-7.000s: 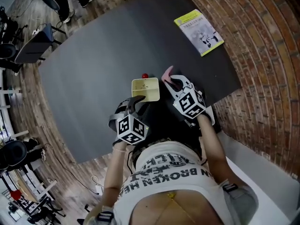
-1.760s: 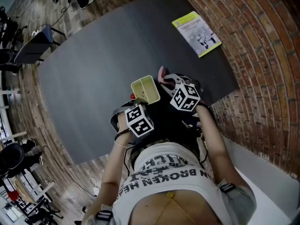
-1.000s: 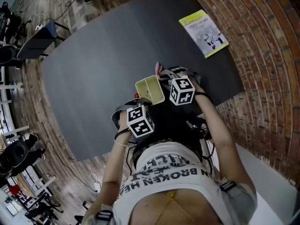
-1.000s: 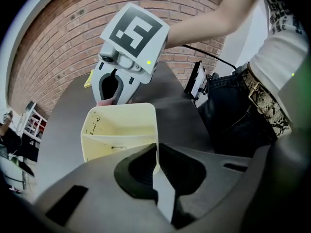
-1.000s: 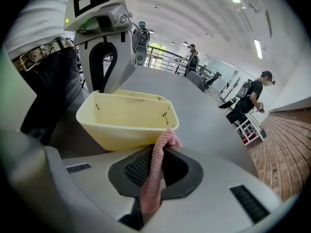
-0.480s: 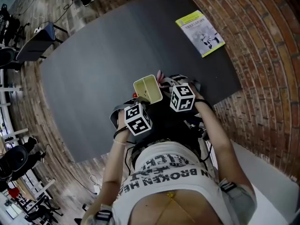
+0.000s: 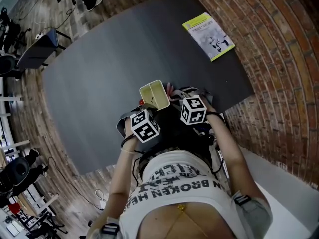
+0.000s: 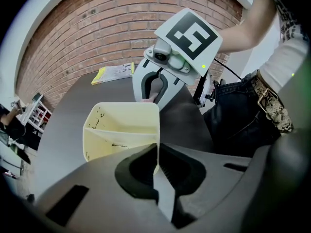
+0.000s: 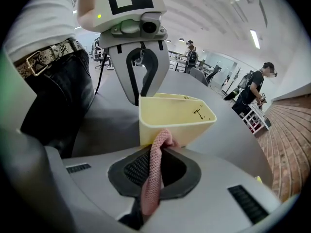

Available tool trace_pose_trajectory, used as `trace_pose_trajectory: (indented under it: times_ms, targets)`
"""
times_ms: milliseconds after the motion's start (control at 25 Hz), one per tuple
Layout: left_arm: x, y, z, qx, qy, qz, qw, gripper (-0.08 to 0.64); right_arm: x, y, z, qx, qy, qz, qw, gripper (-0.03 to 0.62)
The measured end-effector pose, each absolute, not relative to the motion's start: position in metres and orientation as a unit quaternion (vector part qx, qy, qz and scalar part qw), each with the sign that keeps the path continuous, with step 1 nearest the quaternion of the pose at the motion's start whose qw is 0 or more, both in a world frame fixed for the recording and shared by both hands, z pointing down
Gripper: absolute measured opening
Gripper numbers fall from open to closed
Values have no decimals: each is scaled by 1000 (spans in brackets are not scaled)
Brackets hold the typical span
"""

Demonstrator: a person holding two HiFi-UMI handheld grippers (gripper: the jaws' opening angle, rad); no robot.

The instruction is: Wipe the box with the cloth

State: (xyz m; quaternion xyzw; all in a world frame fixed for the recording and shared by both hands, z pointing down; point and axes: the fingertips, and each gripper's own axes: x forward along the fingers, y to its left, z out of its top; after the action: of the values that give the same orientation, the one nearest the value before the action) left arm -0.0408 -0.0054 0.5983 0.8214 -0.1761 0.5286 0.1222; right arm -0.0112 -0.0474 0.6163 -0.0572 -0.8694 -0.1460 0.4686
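Bright, even indoor light. Long white ceiling strip lights [image 9: 256, 39] glare in the right gripper view. Every view bows at its edges, and both gripper views fade into black corners. The pale yellow plastic box [image 9: 177, 118] looks sharp, with soft shadows.

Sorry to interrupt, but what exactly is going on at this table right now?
A person at a dark table has a tool in each hand. The left tool is shut on one wall of a pale yellow box, holding it near the table's edge. The right tool is clamped on a pink cloth, whose end lies against the box's outer side, apparently for wiping. Dark marks show inside the box.
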Motion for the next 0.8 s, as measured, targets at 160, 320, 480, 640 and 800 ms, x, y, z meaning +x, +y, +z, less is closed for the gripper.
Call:
trace_pose_trajectory:
  times_ms: [160,320,480,640,800]
  targets:
    - [-41,-6,600,818,-189,528,131,18,-8,-39,615,-54,-871,-138,469,18]
    - [-41,-8,600,817,-209,514,158,18,-6,-32,612,-52,-873,-128,468,18]
    - [-35,-15,600,805,-265,489,206,18,-8,-26,611,-49,-879,-117,459,17]
    - [-25,-22,600,794,-307,479,214,18,-8,-27,610,-28,-887,-101,450,18]
    - [-19,-22,596,806,-313,464,191,26,-1,-32,605,2,-896,-78,437,18]
